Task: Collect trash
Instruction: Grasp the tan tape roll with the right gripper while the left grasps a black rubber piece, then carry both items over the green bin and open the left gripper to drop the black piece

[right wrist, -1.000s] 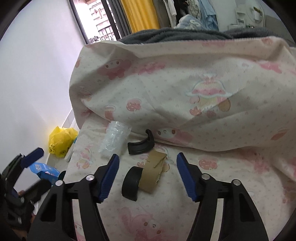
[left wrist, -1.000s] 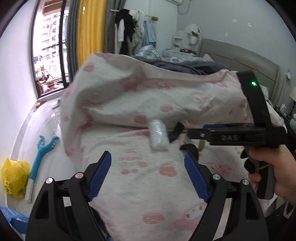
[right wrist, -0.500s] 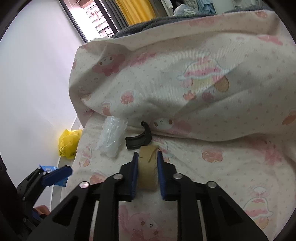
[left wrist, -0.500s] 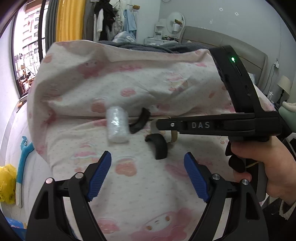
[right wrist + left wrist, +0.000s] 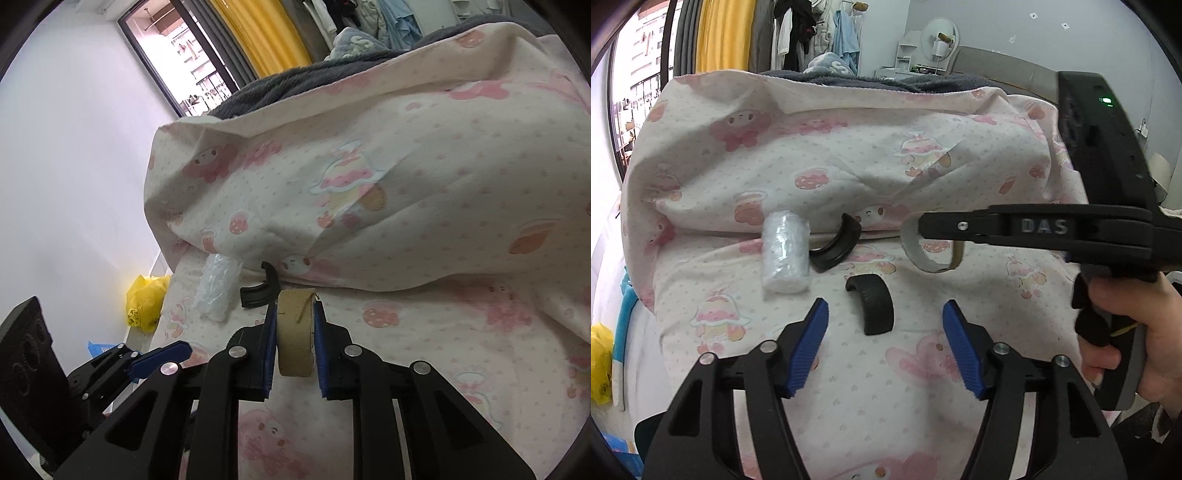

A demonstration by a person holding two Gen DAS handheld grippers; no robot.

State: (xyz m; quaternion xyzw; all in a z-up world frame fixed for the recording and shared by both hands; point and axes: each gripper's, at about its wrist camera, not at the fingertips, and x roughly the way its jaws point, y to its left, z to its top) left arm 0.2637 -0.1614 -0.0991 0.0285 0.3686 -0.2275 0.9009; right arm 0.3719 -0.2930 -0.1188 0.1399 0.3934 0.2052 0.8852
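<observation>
Right gripper (image 5: pixel 295 347): clenched on a cardboard tape ring (image 5: pixel 295 334), lifted clear of the bedding, presumably for disposal. Left gripper (image 5: pixel 882 345): released, empty, poised near a black curved piece (image 5: pixel 873 308). Remaining trash: second black piece (image 5: pixel 836 247), crumpled plastic wrap (image 5: pixel 785 254). Surface: pink-printed quilt (image 5: pixel 849 147) on a bed. Room: yellow bag (image 5: pixel 146 302) on the floor, yellow curtain (image 5: pixel 714 37), window.

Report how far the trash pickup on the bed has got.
Done: nothing visibly binned yet. In hand: the right gripper is shut on the cardboard tape ring, lifted off the sheet. Left: the plastic wrap bundle and two black curved pieces lie on the bed sheet; the left gripper is open near them.
</observation>
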